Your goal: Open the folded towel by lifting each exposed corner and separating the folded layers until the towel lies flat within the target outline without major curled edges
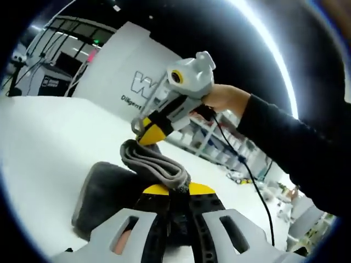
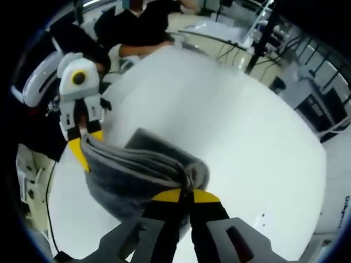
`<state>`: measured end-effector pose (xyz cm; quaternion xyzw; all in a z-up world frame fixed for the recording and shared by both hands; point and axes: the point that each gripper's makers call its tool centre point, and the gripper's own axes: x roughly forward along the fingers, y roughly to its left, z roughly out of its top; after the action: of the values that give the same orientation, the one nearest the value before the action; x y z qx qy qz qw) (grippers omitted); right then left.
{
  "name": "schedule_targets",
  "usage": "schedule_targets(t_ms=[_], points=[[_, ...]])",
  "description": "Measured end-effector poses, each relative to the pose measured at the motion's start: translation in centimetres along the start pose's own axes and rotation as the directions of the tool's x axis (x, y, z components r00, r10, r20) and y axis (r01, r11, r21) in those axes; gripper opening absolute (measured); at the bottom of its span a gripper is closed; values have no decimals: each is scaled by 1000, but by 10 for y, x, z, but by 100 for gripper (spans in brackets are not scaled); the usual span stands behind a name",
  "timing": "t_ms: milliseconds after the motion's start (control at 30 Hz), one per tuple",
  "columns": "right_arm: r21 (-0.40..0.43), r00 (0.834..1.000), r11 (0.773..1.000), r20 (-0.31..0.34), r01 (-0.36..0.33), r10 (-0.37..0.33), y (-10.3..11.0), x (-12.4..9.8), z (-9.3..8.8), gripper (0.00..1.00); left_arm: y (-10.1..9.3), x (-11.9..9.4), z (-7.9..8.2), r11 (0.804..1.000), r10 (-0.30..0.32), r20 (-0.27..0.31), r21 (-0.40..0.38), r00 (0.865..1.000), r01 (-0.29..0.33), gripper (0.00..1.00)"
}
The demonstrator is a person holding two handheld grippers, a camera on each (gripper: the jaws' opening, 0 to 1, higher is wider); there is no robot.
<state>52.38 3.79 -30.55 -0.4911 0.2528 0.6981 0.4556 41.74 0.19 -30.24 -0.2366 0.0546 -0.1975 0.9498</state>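
A person holds a pair of tongs in each hand over a white worktop (image 2: 247, 137), and a grey towel (image 2: 137, 170) hangs stretched between them, part-way through being unfolded. In the right gripper view, the right gripper (image 2: 185, 195) has its yellow-tipped jaws closed together on a bunched corner of the towel, and the left gripper (image 2: 88, 143) comes in from the left, clamped on the opposite corner. The cloth sags between the two in a thick folded band, lifted above a darker part of the towel that lies flat on the worktop towards its near-left edge. In the left gripper view, the left gripper (image 1: 178, 190) pinches the towel (image 1: 153, 164) edge between closed jaws, and the right gripper (image 1: 143, 131), held in a hand (image 1: 222, 98), grips the far end. The step in hand looks like separating the folded layers. The next move probably calls for drawing the corners apart and laying the cloth down flat; no target outline is visible.
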Motion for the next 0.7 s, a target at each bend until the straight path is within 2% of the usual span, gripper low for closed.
schedule_targets(t_ms=[167, 233, 267, 400, 500, 700], points=[[34, 998, 998, 35, 44, -46, 16, -21, -16, 0, -26, 6, -4, 994, -41, -23, 101, 999, 43, 7], [40, 998, 998, 38, 53, -54, 19, -25, -21, 0, -30, 8, -5, 993, -47, -27, 110, 999, 50, 7], [55, 997, 996, 42, 68, -71, 23, -30, -30, 0, -38, 11, -8, 991, -61, -37, 117, 997, 65, 7], [70, 994, 993, 42, 97, -101, 31, -38, -46, 0, -52, 17, -16, 988, -77, -60, 133, 995, 85, 7], [74, 992, 991, 47, 114, -117, 32, -46, -55, 0, -64, 20, -23, 984, -88, -71, 147, 994, 98, 8], [87, 988, 986, 46, 143, -147, 49, -49, -70, 0, -77, 29, -36, 976, -100, -107, 185, 989, 119, 9]])
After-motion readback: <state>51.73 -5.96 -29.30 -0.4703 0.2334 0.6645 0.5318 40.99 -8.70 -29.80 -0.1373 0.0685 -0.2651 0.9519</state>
